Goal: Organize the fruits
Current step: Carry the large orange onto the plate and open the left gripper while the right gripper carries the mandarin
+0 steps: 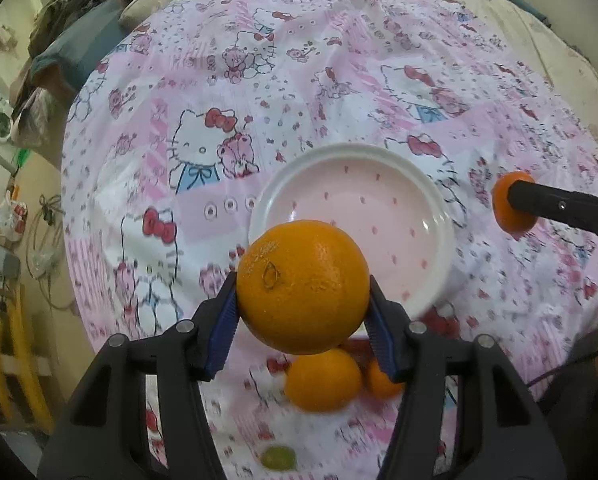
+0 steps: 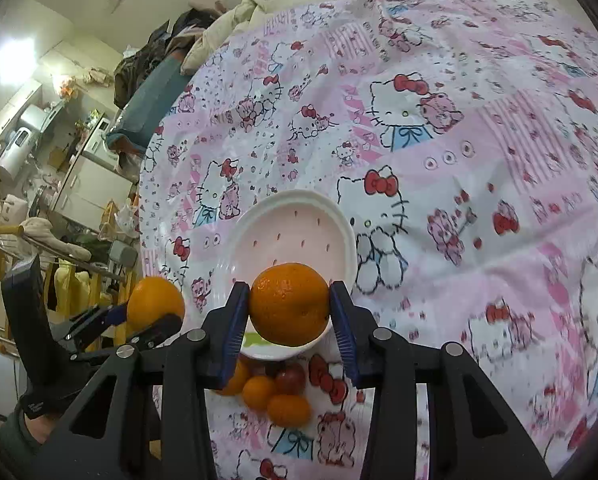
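Cluttered room behind everything, and under the rig was a bed (image 1: 519, 12) covered with a pink cartoon-cat sheet (image 1: 339, 92), which carried all the fruit.

I had the left gripper (image 1: 303, 304) clamped on a big orange (image 1: 303, 286), blue pads squeezing it from both sides, held up off the sheet. From its camera the orange hung over the near rim of the white plate (image 1: 443, 216), which had a pale pink inside with little red marks. Nothing was lying on the part of the plate I could see.

My right gripper (image 2: 290, 312) was closed on a smaller, darker orange (image 2: 290, 304), also off the sheet and in front of the plate's near edge (image 2: 351, 240). From the left camera, that fruit (image 1: 513, 208) showed up off to the plate's right side, well apart from the big one.

The rest of the pile sat on the sheet near its closest edge, just short of the plate: another orange (image 1: 323, 380) with a smaller one (image 1: 381, 380) touching it in the left view, plus two small mandarins (image 2: 289, 410) and something dark red (image 2: 291, 376) in the right view, maybe a plum, too blurry to say. A green fruit (image 1: 278, 457) lay nearer still, between the left gripper's arms.
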{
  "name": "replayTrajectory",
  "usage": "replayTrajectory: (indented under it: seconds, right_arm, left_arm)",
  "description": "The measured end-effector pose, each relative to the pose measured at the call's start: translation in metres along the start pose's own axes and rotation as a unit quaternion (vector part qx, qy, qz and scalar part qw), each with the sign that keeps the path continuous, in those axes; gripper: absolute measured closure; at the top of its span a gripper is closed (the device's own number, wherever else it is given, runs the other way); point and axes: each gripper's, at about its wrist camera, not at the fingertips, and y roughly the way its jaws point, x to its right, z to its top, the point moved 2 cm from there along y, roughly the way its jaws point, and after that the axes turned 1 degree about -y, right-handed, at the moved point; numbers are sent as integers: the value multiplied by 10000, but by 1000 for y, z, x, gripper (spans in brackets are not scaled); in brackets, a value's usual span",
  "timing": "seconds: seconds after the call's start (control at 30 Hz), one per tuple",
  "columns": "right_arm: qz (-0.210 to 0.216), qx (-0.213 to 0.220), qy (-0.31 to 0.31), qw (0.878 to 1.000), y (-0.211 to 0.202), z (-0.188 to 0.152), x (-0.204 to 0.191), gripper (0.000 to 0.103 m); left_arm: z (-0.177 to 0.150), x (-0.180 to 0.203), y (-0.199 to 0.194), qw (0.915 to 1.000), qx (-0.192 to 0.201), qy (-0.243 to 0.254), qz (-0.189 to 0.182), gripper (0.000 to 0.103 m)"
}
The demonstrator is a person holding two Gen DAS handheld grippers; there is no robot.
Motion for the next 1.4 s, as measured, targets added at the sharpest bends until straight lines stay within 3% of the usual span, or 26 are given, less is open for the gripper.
replayTrajectory:
  seconds: [0.27,0.73,1.4]
  right_arm:
    - [-44,-361,-103,9993,42,24,6,60]
    - [-63,-872,-54,9962,111,57,21,60]
    - [137,-948,-31,9954,133,64,22,58]
  left_arm:
    - [24,-3,48,9995,-308,-74,29,49]
    - [53,-10,110,9951,-877,-355,-299,49]
    - [59,-6,123,9938,-972,-367,-407,46]
